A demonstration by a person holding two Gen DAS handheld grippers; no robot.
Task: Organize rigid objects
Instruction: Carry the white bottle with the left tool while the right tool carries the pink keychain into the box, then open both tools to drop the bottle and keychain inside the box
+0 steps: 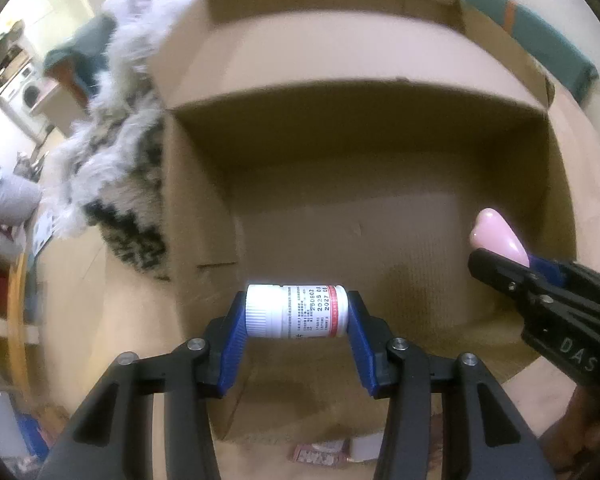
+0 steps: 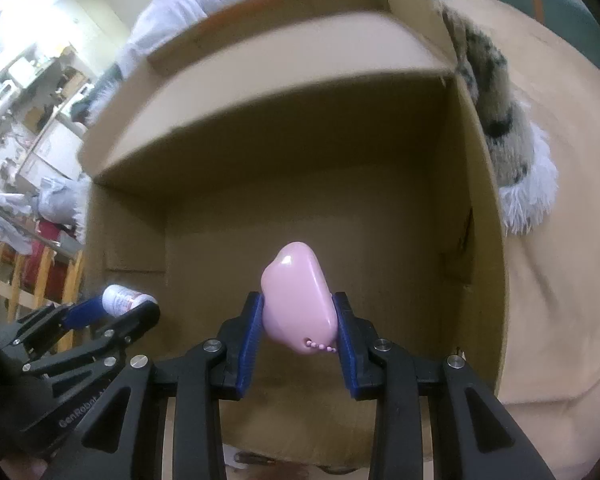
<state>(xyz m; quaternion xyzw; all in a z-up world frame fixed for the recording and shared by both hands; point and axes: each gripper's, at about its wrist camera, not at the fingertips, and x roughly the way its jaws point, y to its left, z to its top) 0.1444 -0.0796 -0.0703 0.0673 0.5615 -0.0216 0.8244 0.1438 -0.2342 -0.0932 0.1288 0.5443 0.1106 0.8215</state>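
Observation:
An open cardboard box (image 1: 372, 92) (image 2: 284, 80) lies under both grippers, its brown floor bare. My left gripper (image 1: 297, 312) is shut on a white pill bottle (image 1: 296, 311), held sideways over the near left part of the box with the blue pads on its two ends. In the right wrist view that bottle (image 2: 121, 298) shows at the lower left, in the left gripper (image 2: 116, 308). My right gripper (image 2: 298, 320) is shut on a smooth pink heart-shaped object (image 2: 298, 300) with a small bead chain. From the left wrist view the pink object (image 1: 498, 234) sticks out of the right gripper (image 1: 512, 264) at the box's right side.
A fluffy grey-and-black fabric (image 1: 116, 184) (image 2: 500, 120) hangs against the box's outer wall. White cloth (image 2: 168, 16) lies beyond the far flap. A teal object (image 1: 540, 28) sits at the far right. Wooden furniture (image 1: 4, 300) and cluttered shelves (image 2: 20, 80) fill the left background.

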